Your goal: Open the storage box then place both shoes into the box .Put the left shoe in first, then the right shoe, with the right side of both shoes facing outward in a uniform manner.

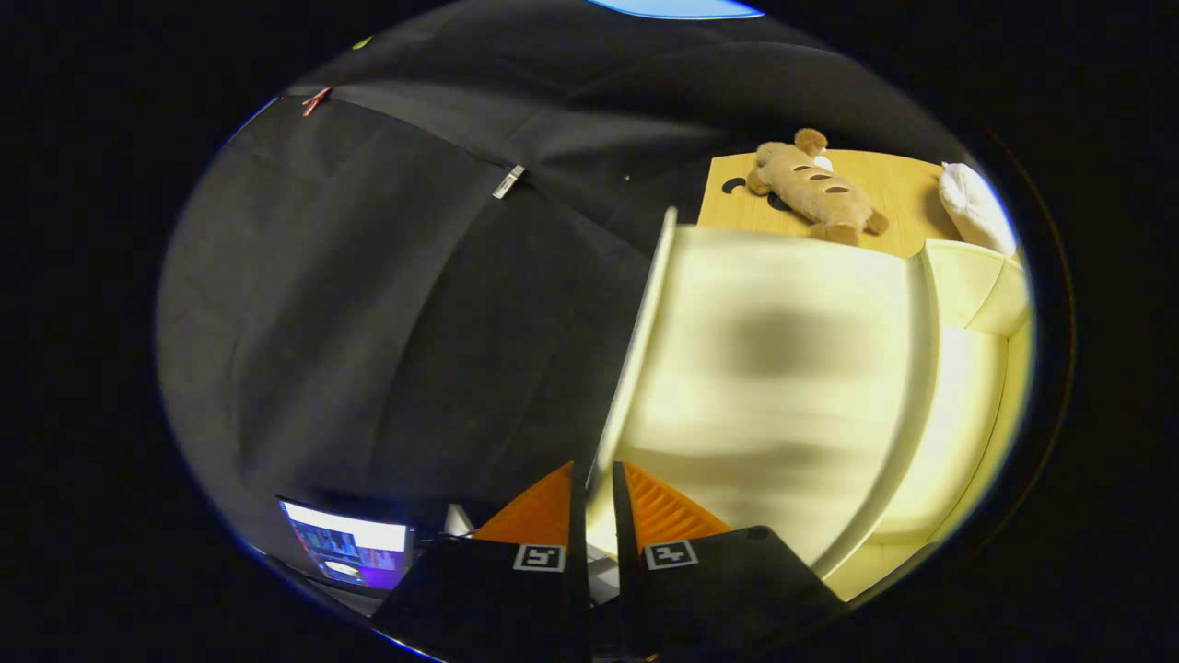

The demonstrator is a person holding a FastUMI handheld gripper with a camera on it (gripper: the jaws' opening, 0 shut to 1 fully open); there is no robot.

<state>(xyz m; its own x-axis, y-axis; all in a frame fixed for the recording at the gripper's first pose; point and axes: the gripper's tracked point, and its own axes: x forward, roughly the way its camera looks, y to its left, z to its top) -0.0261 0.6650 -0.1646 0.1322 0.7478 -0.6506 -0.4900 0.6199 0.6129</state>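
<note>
Gripper (594, 479) jaws nearly together, pinching the thin edge of the storage box lid (774, 368). Lid stands swung up, blurred, so seemingly mid-swing. Pale interior of the storage box (976, 368) shows just beyond the lid. Wooden worktop (893, 193) behind carries a plush toy (815, 189) and a white object (976, 210), too small to identify. Opening step looks almost complete; by my reckoning both shoes remain to be placed.

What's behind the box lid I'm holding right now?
Beyond the raised lid, gripped at its edge by the gripper, a plush toy lies on a wooden surface beside a white object. The lid covers most of the box interior; no shoes visible.
</note>
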